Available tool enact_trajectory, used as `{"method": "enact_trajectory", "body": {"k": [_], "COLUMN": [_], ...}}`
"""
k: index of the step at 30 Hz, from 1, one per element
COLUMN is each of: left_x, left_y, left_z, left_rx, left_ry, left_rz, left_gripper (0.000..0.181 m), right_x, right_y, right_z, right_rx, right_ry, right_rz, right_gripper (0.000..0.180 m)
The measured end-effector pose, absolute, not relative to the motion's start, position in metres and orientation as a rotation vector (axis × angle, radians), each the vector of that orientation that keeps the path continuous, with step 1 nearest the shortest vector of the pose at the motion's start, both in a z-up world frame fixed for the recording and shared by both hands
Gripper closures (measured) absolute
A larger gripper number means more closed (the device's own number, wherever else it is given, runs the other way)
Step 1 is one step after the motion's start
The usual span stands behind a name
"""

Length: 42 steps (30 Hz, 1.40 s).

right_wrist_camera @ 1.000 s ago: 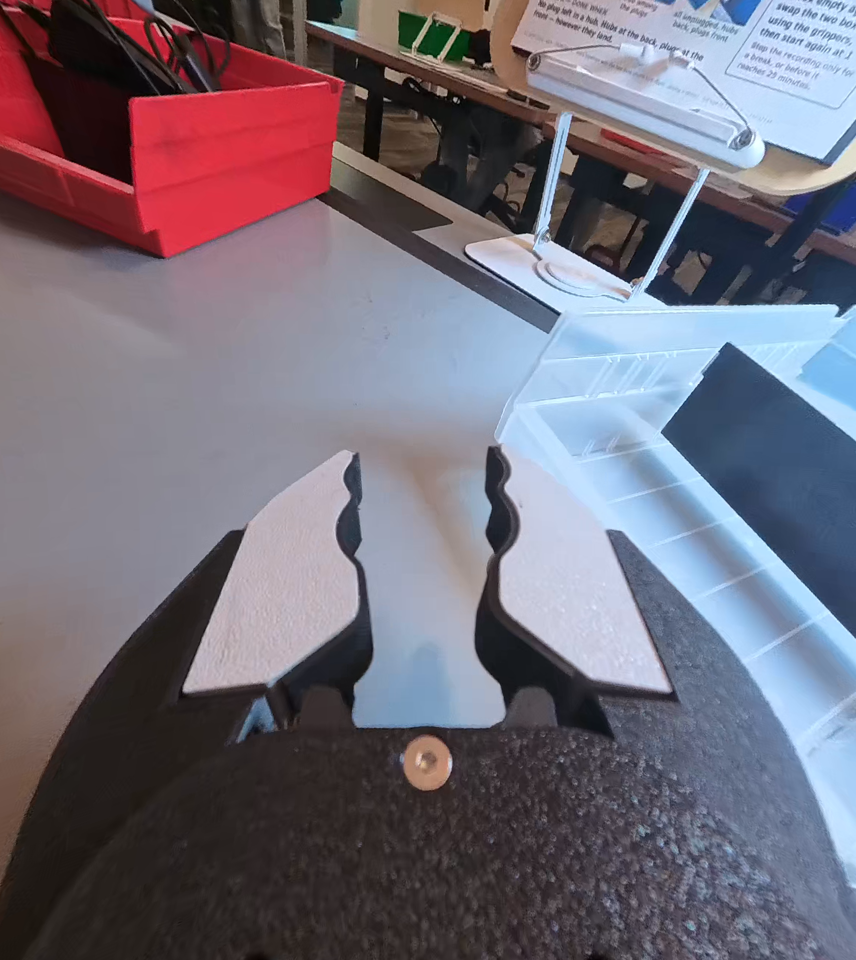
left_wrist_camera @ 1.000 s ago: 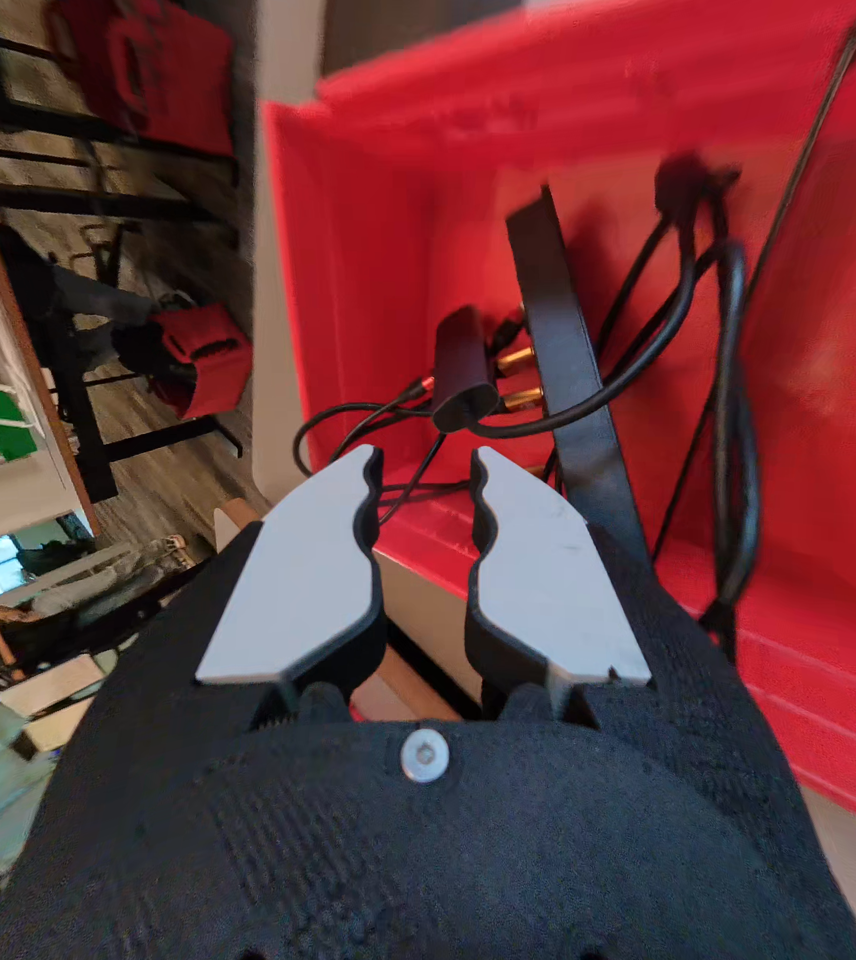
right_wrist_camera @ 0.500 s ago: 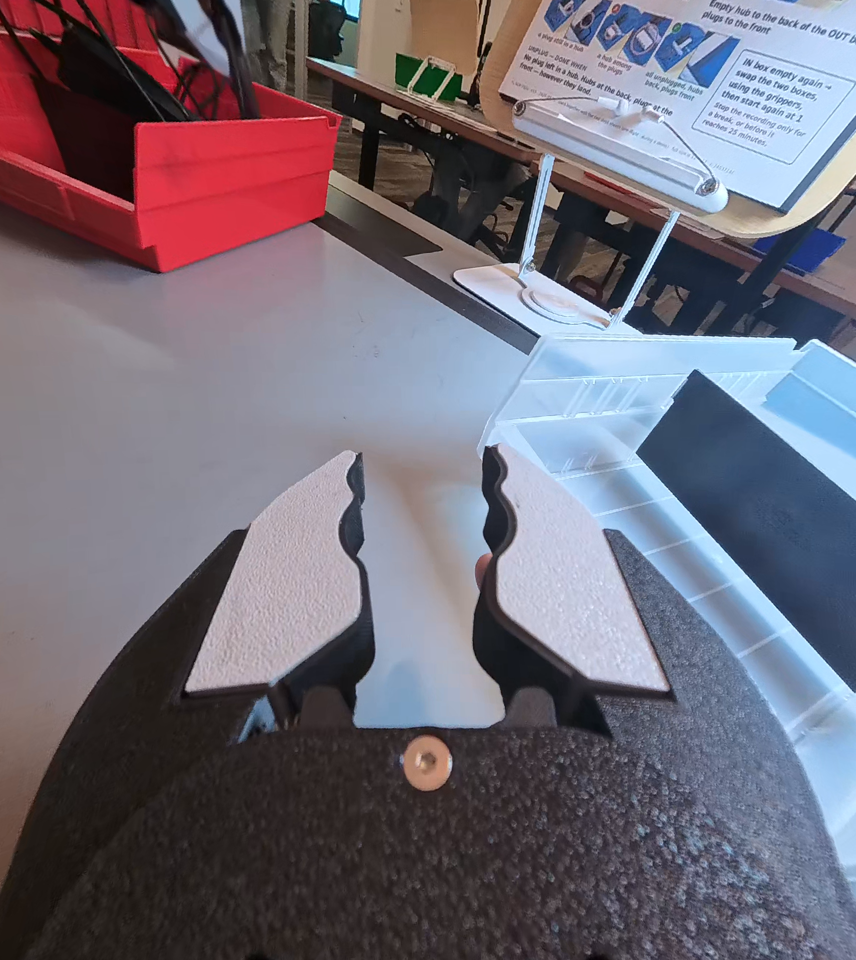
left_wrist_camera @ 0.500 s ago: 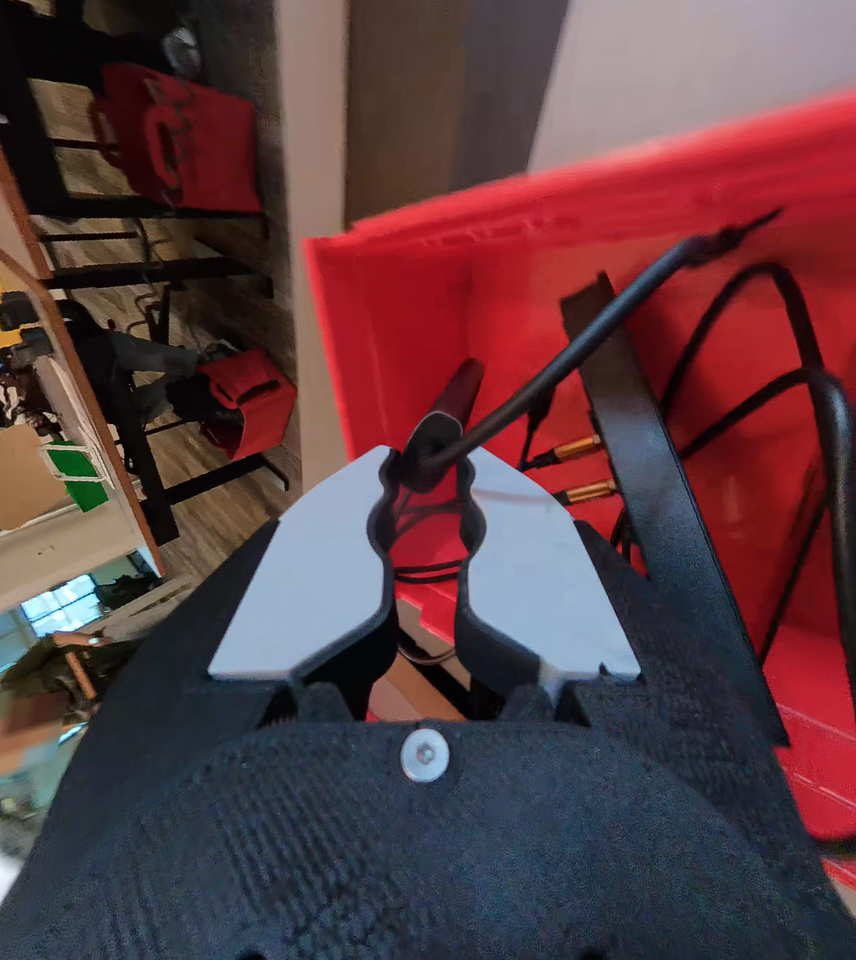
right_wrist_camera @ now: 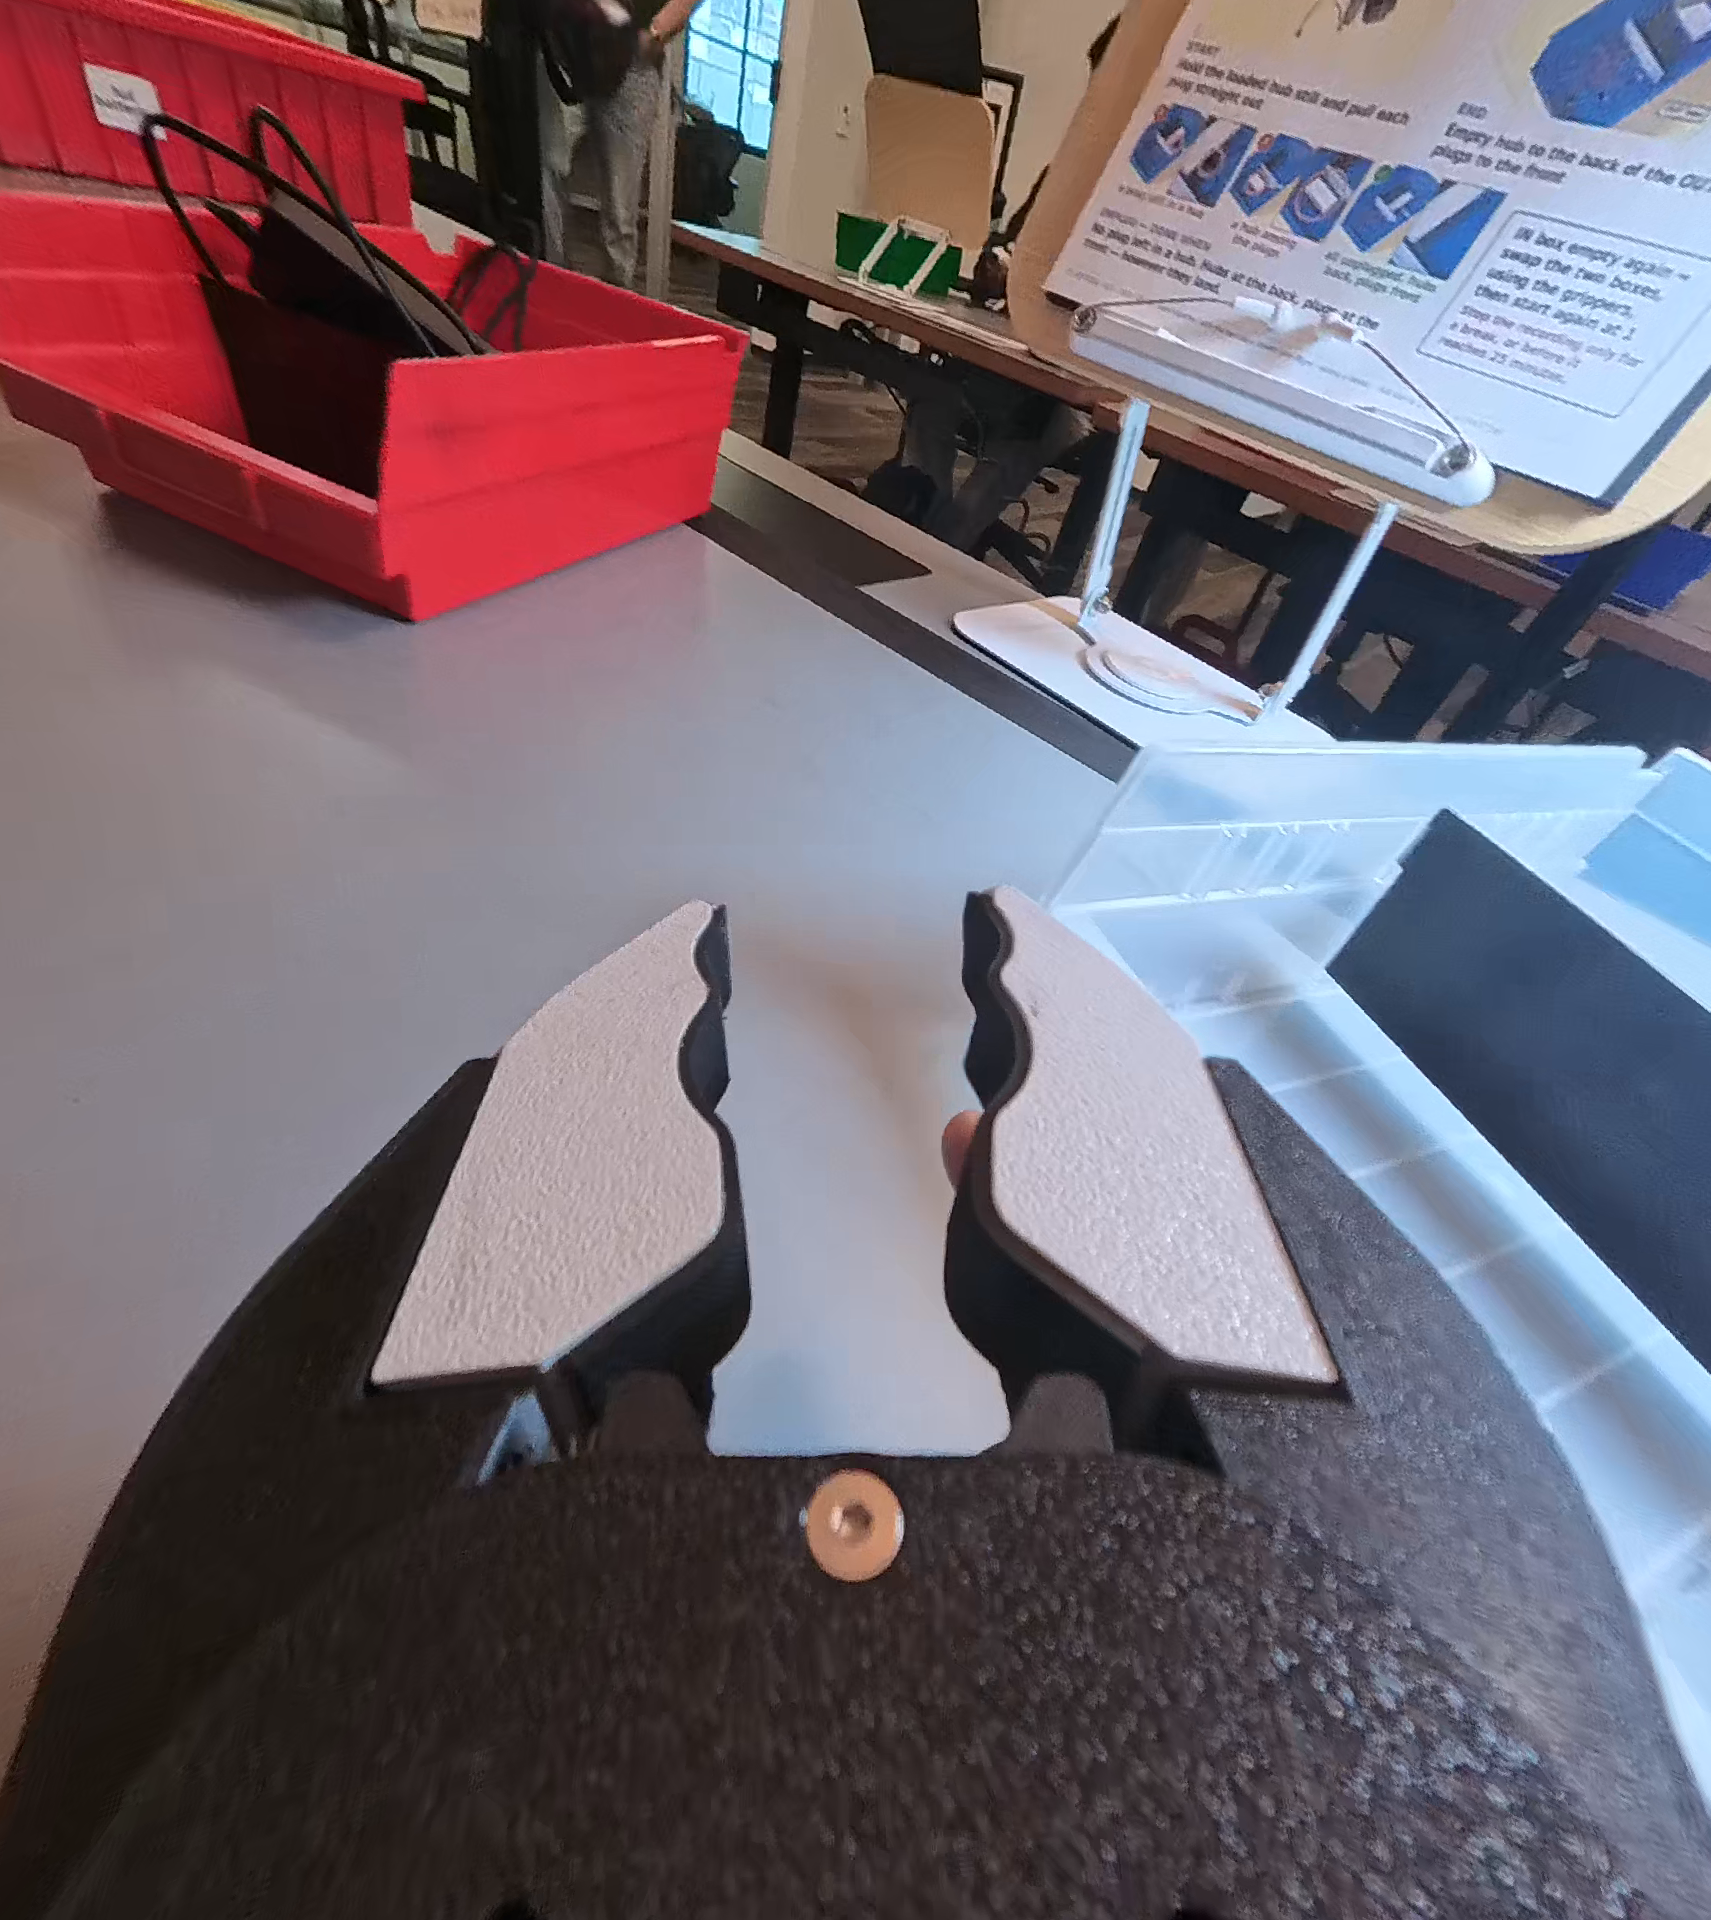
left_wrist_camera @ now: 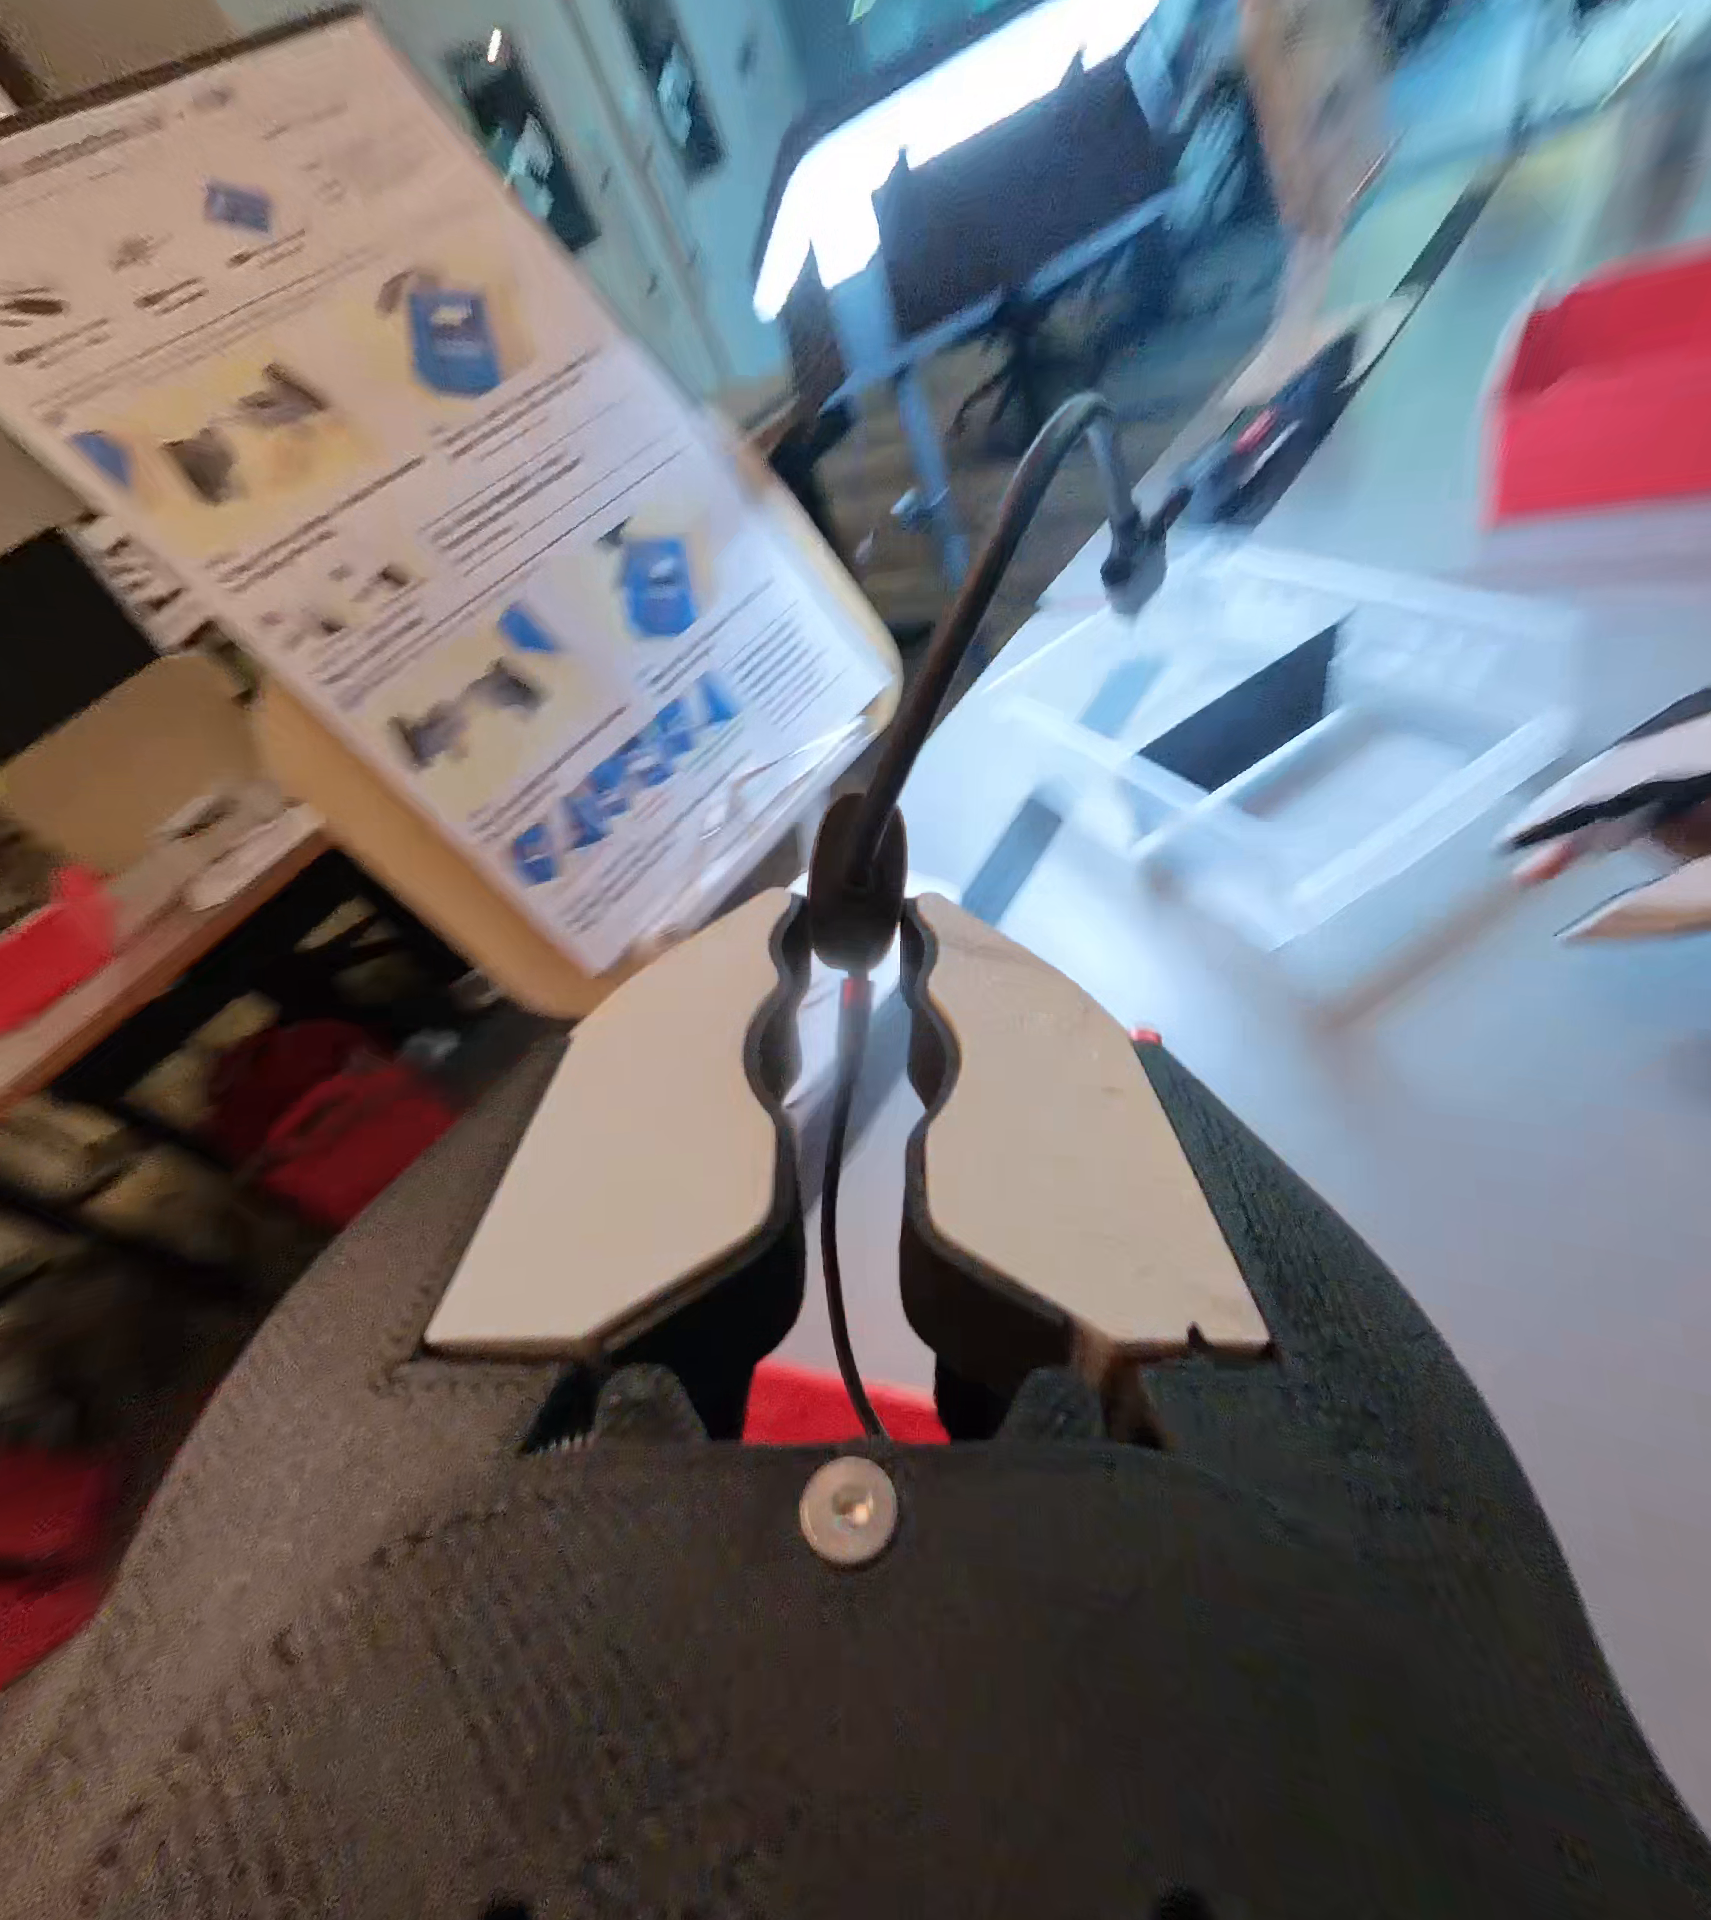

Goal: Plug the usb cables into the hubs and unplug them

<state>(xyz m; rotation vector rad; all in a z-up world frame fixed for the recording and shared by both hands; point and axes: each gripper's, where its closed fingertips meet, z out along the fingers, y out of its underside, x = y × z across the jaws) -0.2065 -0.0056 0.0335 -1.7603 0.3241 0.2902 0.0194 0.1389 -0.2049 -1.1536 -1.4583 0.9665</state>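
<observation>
My left gripper (left_wrist_camera: 856,925) is shut on a small black USB hub (left_wrist_camera: 857,883), held in the air. The hub's thick black cable (left_wrist_camera: 976,582) arcs up and right to a dangling plug (left_wrist_camera: 1131,561). A thin black cable (left_wrist_camera: 835,1226) hangs back between the fingers. My right gripper (right_wrist_camera: 846,925) is open and empty, low over the grey table (right_wrist_camera: 259,831); it also shows blurred at the right in the left wrist view (left_wrist_camera: 1661,831). A red bin (right_wrist_camera: 394,416) at the far left holds black hubs and cables (right_wrist_camera: 331,270).
A clear plastic box (right_wrist_camera: 1350,935) with a black pad (right_wrist_camera: 1578,1049) lies at the right; it also shows in the left wrist view (left_wrist_camera: 1266,717). An instruction sheet on a white stand (right_wrist_camera: 1142,665) stands at the table's far edge. A person stands far back. The tips of one gripper are about 35 centimeters away from the tips of the other.
My left gripper closed on the small hub in the red bin, lifted it out and swung away from the bin toward the clear box. My right gripper stayed open, nearly still.
</observation>
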Motion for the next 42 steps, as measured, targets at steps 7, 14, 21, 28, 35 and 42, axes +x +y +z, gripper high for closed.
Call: {"method": "enact_trajectory", "body": {"k": [7,14,21,28,35,42], "left_x": [-0.097,-0.035,-0.025,-0.060,-0.054,-0.015], "left_y": [-0.014,-0.009,-0.011,-0.017,-0.014,0.013], "left_z": [-0.038,-0.104,-0.115,-0.136,-0.112,-0.177], "left_rx": [-1.517,-1.362,-1.367,-1.770,-1.744,-1.799], "left_ry": [0.205,0.076,0.148,0.375,0.460,0.794], "left_rz": [-0.358,-0.834,-0.893,-0.319,-0.051,0.205], "left_gripper": [0.165,0.166,0.166,0.152,0.149,0.149], "right_x": [0.014,0.004,0.008,0.010,-0.007,-0.012], "right_y": [0.101,0.023,0.001,0.079,0.059,-0.019], "right_z": [-0.187,-0.177,-0.162,-0.146,-0.131,-0.144], "right_rx": [-1.045,-1.046,-0.949,-0.826,-0.426,-0.368], "right_ry": [-1.457,-1.556,-1.694,-1.976,-1.978,-2.091], "right_rz": [1.174,1.797,1.857,0.706,0.170,0.616], "right_gripper": [0.135,0.109,0.161,0.162,0.162,0.162]}}
